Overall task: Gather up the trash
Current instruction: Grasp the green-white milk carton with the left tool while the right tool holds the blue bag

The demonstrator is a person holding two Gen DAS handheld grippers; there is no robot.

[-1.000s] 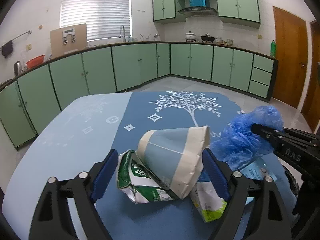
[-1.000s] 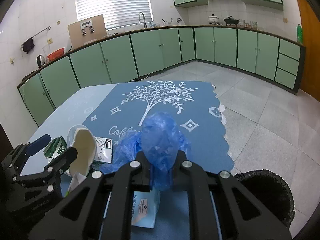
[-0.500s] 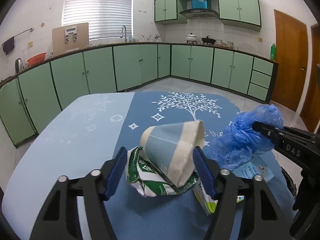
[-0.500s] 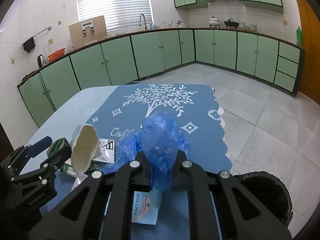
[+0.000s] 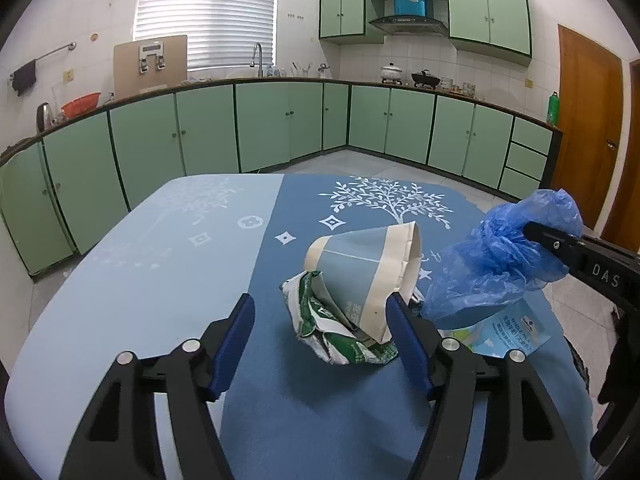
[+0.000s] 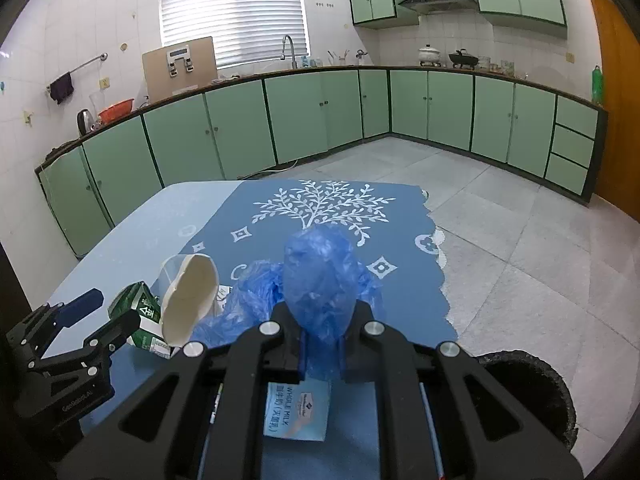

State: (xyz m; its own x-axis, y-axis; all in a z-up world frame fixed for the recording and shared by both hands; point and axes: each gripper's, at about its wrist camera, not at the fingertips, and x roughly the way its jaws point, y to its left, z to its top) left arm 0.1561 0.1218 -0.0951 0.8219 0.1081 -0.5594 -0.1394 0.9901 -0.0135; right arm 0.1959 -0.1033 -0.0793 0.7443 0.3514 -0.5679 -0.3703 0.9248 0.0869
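Left wrist view: the left hand-held gripper (image 5: 320,340) hangs low over the surface (image 5: 160,264), its blue pads astride a paper cup (image 5: 364,272) that lies on its side atop a crumpled green-and-white carton (image 5: 328,332). The jaws are opening. The right pad sits right at the cup's rim, and contact cannot be told; the left pad stands clear of both things, so nothing is grasped. Just right of the cup hangs a blue plastic bag (image 5: 504,264), pinched by the black finger of the right hand-held gripper (image 5: 536,236) coming in from the right edge. Under the bag a light-blue milk pack (image 5: 512,328) lies flat on the cloth.

Right wrist view: the right hand-held gripper (image 6: 322,344) is clenched on the bag (image 6: 320,280), which bulges up above the fingertips and spills leftward toward the cup (image 6: 188,300). The milk pack (image 6: 298,410) shows beneath the fingers. The left hand-held gripper (image 6: 104,312) sits at lower left, with the carton (image 6: 138,312) and cup between its fingers. A black-lined bin (image 6: 532,392) stands on the floor at lower right, beside the surface's edge.
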